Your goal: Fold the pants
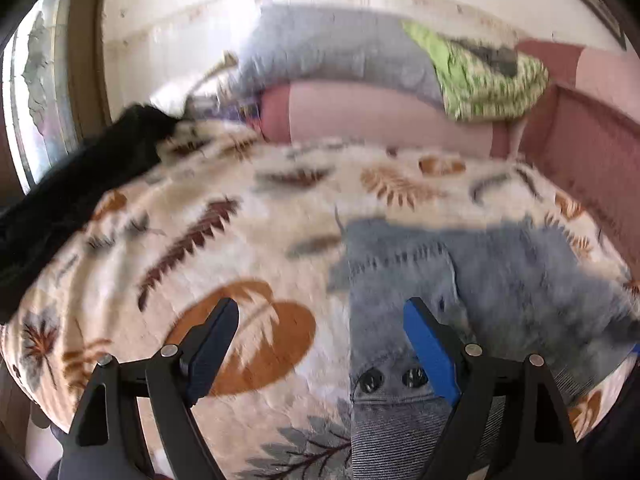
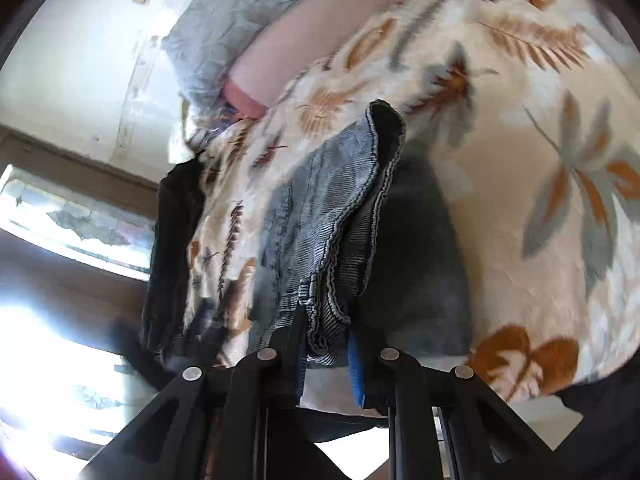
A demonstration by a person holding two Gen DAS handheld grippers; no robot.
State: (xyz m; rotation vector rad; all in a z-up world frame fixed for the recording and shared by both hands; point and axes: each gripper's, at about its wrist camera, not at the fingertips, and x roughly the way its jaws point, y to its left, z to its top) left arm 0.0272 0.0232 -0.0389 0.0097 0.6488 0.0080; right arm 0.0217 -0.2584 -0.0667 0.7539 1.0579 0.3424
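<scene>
Grey-blue denim pants point(image 1: 460, 280) lie on a leaf-patterned blanket point(image 1: 240, 220), waistband with two dark buttons point(image 1: 394, 378) nearest me in the left wrist view. My left gripper point(image 1: 320, 328) is open above the blanket, its right finger over the waistband, holding nothing. My right gripper point(image 2: 326, 344) is shut on a bunched edge of the pants point(image 2: 320, 208) and holds it lifted above the blanket point(image 2: 520, 160), casting a dark shadow below.
A black garment point(image 1: 72, 192) lies at the blanket's left edge. A pink sofa back point(image 1: 380, 116) with a grey pillow point(image 1: 332, 44) and a green patterned cloth point(image 1: 488, 76) stands behind. A window point(image 1: 36, 92) is at left.
</scene>
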